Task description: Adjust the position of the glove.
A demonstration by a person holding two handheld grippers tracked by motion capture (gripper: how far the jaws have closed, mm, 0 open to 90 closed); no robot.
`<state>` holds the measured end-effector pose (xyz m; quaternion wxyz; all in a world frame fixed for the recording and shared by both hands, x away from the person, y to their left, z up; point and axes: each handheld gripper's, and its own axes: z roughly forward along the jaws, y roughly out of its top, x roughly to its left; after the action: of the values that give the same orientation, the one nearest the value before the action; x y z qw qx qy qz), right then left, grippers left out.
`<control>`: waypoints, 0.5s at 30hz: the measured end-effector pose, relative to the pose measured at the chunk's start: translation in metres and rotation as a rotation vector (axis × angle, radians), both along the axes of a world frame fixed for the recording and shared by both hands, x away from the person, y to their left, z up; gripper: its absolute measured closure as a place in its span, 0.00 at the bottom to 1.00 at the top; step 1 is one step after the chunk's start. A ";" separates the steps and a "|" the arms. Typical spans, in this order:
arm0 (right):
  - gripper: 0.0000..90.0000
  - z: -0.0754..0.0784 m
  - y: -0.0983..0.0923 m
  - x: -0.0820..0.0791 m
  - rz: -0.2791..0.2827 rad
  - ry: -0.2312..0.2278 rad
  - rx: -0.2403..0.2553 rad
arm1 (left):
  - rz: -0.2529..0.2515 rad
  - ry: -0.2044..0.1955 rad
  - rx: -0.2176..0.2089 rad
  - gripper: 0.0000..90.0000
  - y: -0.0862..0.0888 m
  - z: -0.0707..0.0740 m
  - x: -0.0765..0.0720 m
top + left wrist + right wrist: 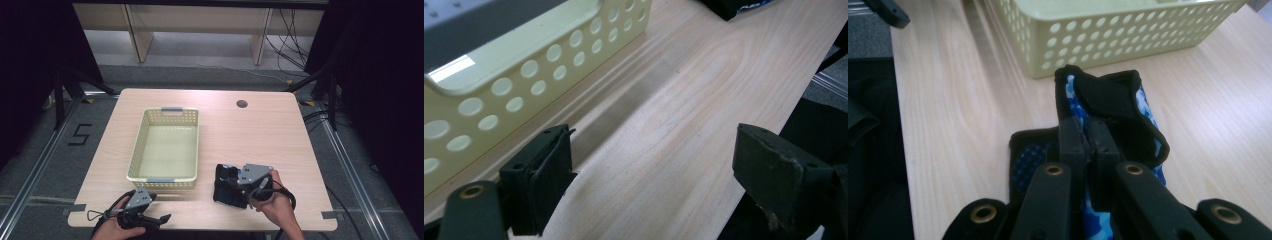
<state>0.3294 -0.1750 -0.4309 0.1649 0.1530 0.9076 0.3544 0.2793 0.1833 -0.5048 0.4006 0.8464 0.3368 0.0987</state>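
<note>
One glove (pixel 227 185) sits pinched in our right gripper (pixel 1088 137); the basket (pixel 165 150) lies at ten o'clock from it; our left gripper (pixel 649 170) gapes empty.

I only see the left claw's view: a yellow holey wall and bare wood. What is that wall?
Observer: The end of a pale yellow basket standing on the table; nothing lies in it.
Operator: What's the dark thing at my top edge?
Observer: A black and blue patterned glove, lying right of the basket.
Operator: Is anyone touching it?
Observer: Yes, the right claw is closed on it.
</note>
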 end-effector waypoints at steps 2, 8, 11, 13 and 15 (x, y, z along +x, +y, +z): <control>0.98 -0.004 0.000 -0.002 0.003 0.003 -0.004 | 0.003 0.000 0.000 0.18 0.000 -0.001 0.000; 0.98 -0.013 0.000 -0.006 0.005 0.021 -0.021 | 0.002 -0.001 -0.004 0.18 0.000 -0.001 0.000; 0.98 -0.019 0.002 -0.008 0.000 0.015 -0.038 | -0.013 -0.017 0.008 0.18 0.000 0.000 0.001; 0.98 -0.023 0.002 -0.009 0.000 0.023 -0.047 | -0.017 -0.012 0.015 0.18 0.000 0.000 0.001; 0.98 -0.024 0.002 -0.010 -0.011 0.026 -0.049 | -0.007 -0.011 0.002 0.18 0.000 -0.001 0.001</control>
<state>0.3195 -0.1727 -0.4545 0.1589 0.1586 0.9171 0.3293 0.2798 0.1829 -0.5054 0.4021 0.8473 0.3316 0.1024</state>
